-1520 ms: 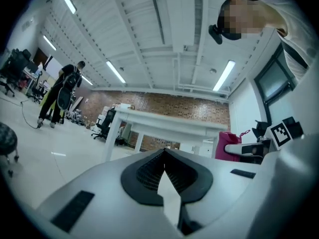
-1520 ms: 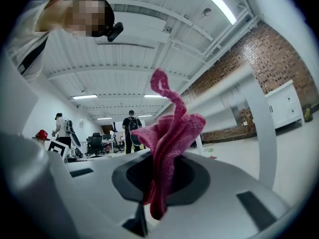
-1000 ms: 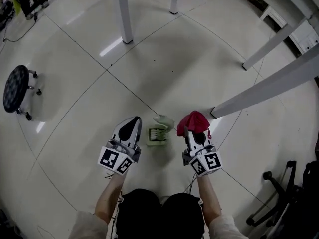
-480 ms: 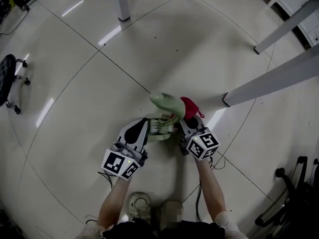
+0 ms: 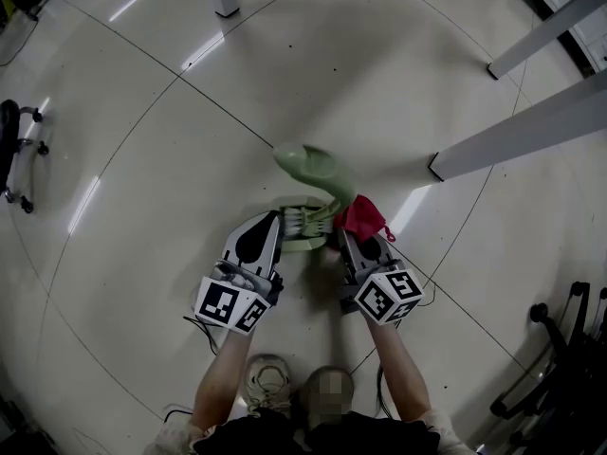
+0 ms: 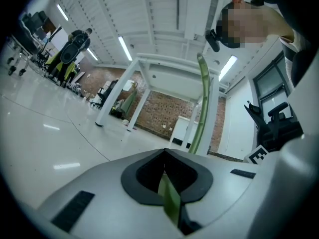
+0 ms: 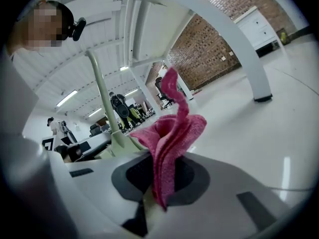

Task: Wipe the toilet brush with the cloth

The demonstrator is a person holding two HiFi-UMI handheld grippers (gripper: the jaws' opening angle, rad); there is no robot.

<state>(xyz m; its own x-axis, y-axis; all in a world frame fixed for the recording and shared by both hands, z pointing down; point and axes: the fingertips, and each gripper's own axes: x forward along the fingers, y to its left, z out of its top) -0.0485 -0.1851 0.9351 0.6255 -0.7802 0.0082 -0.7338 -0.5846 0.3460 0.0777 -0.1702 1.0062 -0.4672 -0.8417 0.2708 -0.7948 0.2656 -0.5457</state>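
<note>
toilet brush (image 5: 318,169) clamped between left gripper (image 5: 276,222) jaws; cloth (image 5: 361,216) between right gripper (image 5: 345,242) jaws.

In the head view's centre, the toilet brush (image 5: 318,171) sits between the left gripper (image 5: 273,222) at its left and the right gripper (image 5: 345,241) at its right. The cloth (image 5: 361,218) is just right of the brush. A table leg (image 5: 517,140) crosses the upper right.

On my screen the left gripper (image 5: 273,224) and the right gripper (image 5: 345,243) have light grey shells, each with a black drop-shaped patch on top. At the 6 o'clock end of each sits a cube with black-and-white square markers. A thin black cable (image 5: 197,327) leaves the left one. The person wears pale sleeves (image 5: 173,436) and a light sneaker (image 5: 268,379).
</note>
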